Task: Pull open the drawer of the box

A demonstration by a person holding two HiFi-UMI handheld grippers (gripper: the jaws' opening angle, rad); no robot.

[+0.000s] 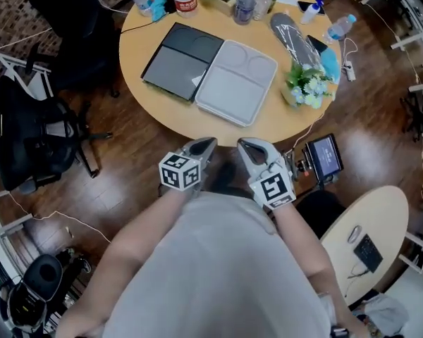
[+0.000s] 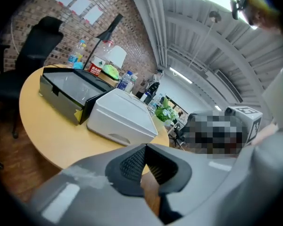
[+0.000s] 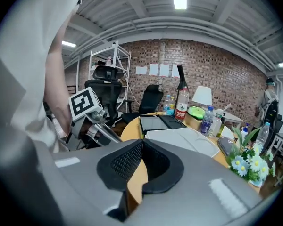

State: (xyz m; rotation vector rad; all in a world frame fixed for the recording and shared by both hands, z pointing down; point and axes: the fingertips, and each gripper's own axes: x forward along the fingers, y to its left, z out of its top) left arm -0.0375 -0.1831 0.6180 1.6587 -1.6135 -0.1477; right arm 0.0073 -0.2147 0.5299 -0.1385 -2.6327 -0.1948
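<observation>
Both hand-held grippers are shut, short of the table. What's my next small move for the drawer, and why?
Probably open the left hand-held gripper and ease it toward the recess in the white box front: that recess faces it, untouched, and its jaws are shut on nothing, short of the table.

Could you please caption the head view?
Left hand-held gripper and right hand-held gripper, both shut, short of the white box on the table.

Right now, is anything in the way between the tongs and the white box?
Nothing I can see. Only bare table lies between the left tongs, the right tongs and the white box. The black box sits beside it, not in front.
</observation>
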